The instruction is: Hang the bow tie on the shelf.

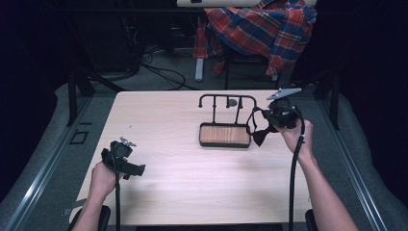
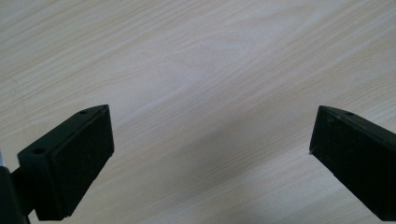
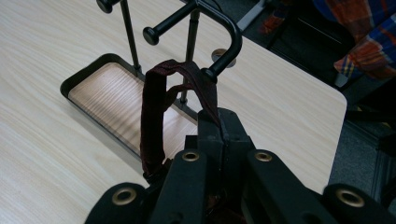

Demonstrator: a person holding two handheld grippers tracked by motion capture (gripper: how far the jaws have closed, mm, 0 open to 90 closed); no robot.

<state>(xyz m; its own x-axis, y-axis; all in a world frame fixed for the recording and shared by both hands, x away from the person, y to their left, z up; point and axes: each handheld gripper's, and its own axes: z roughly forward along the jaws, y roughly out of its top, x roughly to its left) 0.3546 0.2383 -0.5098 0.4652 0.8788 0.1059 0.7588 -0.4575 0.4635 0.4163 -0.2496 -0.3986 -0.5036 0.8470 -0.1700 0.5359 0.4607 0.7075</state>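
A black rack (image 1: 227, 99) with knobbed arms rises from a wood-lined tray (image 1: 201, 140) at the table's middle back. My right gripper (image 1: 271, 121) hovers just right of it, shut on the dark maroon strap (image 3: 153, 109) of a bow tie (image 1: 260, 136), which hangs below the jaws. In the right gripper view the strap's loop touches the tip of the rack's curved end hook (image 3: 230, 44), in front of my right gripper (image 3: 219, 116). My left gripper (image 1: 138, 170) is low over the front left of the table (image 2: 196, 56), and in its own view my left gripper (image 2: 210, 135) stands wide open with nothing between its pads.
A plaid shirt (image 1: 262, 26) is draped over a chair behind the table. Cables (image 1: 161, 72) lie on the floor at the back. A small round disc (image 3: 222, 54) sits in the tabletop behind the rack. Metal rails run along both sides of the table.
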